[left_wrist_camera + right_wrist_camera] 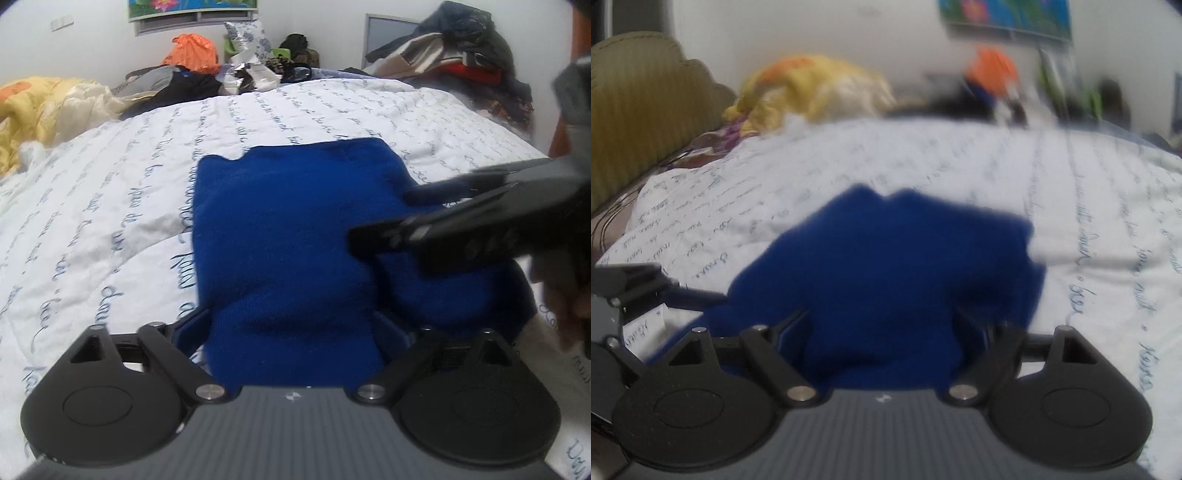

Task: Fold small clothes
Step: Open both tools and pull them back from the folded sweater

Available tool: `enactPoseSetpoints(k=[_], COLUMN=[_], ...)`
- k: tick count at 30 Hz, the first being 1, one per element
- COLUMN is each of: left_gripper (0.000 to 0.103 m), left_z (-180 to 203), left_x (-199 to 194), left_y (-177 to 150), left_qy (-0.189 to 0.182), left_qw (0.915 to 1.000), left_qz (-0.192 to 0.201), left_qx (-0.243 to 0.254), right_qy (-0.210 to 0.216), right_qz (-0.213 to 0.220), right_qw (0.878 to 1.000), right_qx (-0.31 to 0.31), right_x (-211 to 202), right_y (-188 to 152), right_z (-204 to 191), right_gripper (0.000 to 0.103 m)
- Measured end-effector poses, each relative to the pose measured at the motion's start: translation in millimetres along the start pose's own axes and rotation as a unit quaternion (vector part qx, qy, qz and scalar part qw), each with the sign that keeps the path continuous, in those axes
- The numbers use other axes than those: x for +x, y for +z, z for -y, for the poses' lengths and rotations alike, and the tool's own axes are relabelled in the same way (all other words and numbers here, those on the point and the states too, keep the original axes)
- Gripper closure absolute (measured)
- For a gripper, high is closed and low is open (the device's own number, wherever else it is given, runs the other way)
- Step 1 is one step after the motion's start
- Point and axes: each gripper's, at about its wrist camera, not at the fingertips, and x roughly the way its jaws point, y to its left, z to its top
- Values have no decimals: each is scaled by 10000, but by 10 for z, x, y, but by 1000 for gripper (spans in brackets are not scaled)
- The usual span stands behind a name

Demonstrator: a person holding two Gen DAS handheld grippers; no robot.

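Blue garment (pixel 288 229) spread flat on the bed's white script-printed quilt (pixel 110 206). Left gripper (pixel 291 332) low at its near edge, jaws apart with cloth bunched between. Right gripper (pixel 882 332) likewise, jaws apart around a blue fold; view blurred.
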Motion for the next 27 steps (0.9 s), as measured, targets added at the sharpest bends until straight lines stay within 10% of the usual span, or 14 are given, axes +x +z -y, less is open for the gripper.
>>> enactPoseSetpoints(k=[14, 27], left_gripper=[10, 0], left_z=[-57, 18], left_x=[-496, -622], left_y=[-613, -777], left_qy=[267, 541], left_qw=[9994, 9971], left_qz=[130, 182], left_qx=[-186, -508], right_qy=[-1343, -1662], right_qz=[-203, -122], right_qw=[9905, 9846], right_qx=[198, 526], right_x=[-778, -724], right_y=[-1033, -1074], right_z=[-260, -604], right_gripper=[0, 0])
